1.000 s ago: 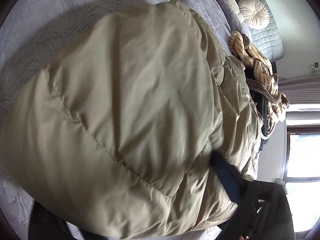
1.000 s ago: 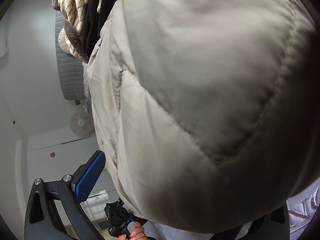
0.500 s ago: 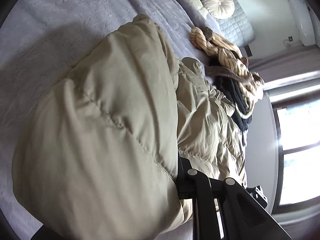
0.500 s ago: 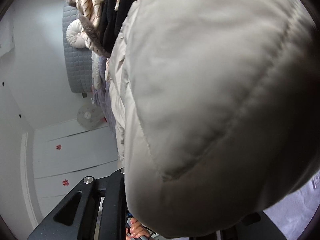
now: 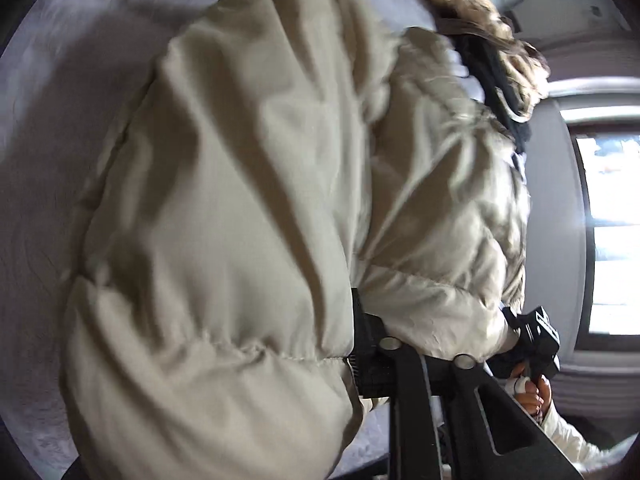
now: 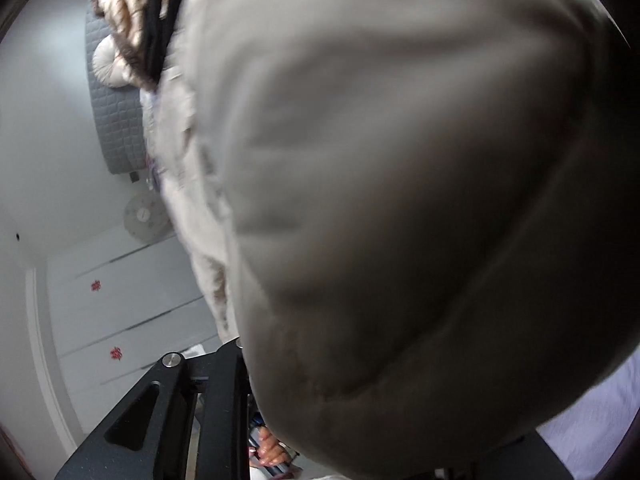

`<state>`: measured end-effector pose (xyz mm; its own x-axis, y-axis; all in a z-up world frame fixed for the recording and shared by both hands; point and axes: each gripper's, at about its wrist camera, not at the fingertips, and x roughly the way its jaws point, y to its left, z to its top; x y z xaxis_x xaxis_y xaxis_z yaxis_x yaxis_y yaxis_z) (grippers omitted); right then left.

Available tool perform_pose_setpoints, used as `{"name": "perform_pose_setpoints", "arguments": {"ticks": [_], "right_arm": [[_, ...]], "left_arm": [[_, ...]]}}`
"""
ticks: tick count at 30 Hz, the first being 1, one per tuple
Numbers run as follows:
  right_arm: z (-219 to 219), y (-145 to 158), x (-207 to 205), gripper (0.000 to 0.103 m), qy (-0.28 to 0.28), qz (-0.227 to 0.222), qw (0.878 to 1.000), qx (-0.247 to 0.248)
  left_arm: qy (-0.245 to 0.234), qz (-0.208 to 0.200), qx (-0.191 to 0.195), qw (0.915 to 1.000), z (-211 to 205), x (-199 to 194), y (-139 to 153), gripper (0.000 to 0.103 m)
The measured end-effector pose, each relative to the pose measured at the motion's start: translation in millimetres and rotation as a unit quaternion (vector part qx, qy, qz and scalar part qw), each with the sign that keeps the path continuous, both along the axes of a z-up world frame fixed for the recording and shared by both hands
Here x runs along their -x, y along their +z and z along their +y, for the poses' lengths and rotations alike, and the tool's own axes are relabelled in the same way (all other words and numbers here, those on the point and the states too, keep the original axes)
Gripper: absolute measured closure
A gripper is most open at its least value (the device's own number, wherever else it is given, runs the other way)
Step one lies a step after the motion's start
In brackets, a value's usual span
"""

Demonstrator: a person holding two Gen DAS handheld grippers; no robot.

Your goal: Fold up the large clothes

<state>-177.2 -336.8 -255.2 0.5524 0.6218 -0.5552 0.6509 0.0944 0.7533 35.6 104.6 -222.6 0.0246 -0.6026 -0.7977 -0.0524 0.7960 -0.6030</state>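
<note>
Currently, the left tool (image 5: 352,344) is clamped on the hem of one beige puffer jacket (image 5: 256,216); one black finger (image 5: 366,344) presses against the elastic edge, and the opposite finger is hidden under the fabric. The jacket bulges directly ahead of this tool and lies on the lavender bed (image 5: 44,184), filling most of the left wrist view.

The right tool (image 6: 256,392) is buried in the same jacket (image 6: 400,200), whose padded cloth covers nearly the whole right wrist view and is blurred. One dark finger (image 6: 224,396) shows at the left edge of the fabric; the other is concealed. Whether this tool is together on the cloth or apart cannot be told from the view.

Count of items:
- One puffer jacket, held at the near edge.
- One pile of other garments (image 5: 492,52), striped tan and black, lying on the bed beyond the jacket and touching its far end.
- One round cushion (image 6: 110,66) against the grey quilted headboard (image 6: 116,128).
- One window (image 5: 612,236), bright, at the right.
- Two hands (image 5: 532,394), one on each tool handle, the other (image 6: 268,450) partly hidden.
</note>
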Motion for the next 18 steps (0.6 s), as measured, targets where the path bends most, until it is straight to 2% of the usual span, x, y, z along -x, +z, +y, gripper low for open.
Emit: {"name": "perform_pose_setpoints", "arguments": {"ticks": [1,2,3,4,5,6,9,13,16,18], "right_arm": [[1,0,2,0.067,0.004,0.006,1.0,0.005],[1,2,4,0.065,0.007,0.011,1.0,0.008],[2,5,5,0.062,0.012,0.016,1.0,0.014],[2,10,6,0.059,0.018,0.022,0.999,0.024],[3,14,7,0.058,0.021,0.027,0.999,0.03],[4,18,7,0.056,0.023,0.031,0.999,0.037],[10,39,17,0.049,0.045,0.052,0.995,0.07],[25,67,28,0.041,0.094,0.055,0.986,0.122],[41,87,31,0.04,0.147,0.057,0.973,0.167],[49,96,25,0.04,0.18,0.058,0.964,0.188]], "left_arm": [[0.004,0.005,0.0,1.0,1,-1,-2,0.072],[0.006,0.009,-0.009,0.9999,2,-2,-2,0.063],[0.003,0.008,-0.028,0.9996,2,-3,2,0.056],[0.001,0.006,-0.043,0.999,4,0,4,0.044],[-0.004,0.005,-0.074,0.9972,5,0,9,0.033],[-0.008,0.006,-0.094,0.9955,8,3,13,0.03],[-0.018,0.003,-0.126,0.9919,13,6,28,0.028],[-0.04,-0.022,-0.168,0.9847,16,12,54,0.028],[-0.05,-0.045,-0.204,0.9767,21,15,70,0.028],[-0.056,-0.051,-0.213,0.9741,24,17,79,0.028]]}}
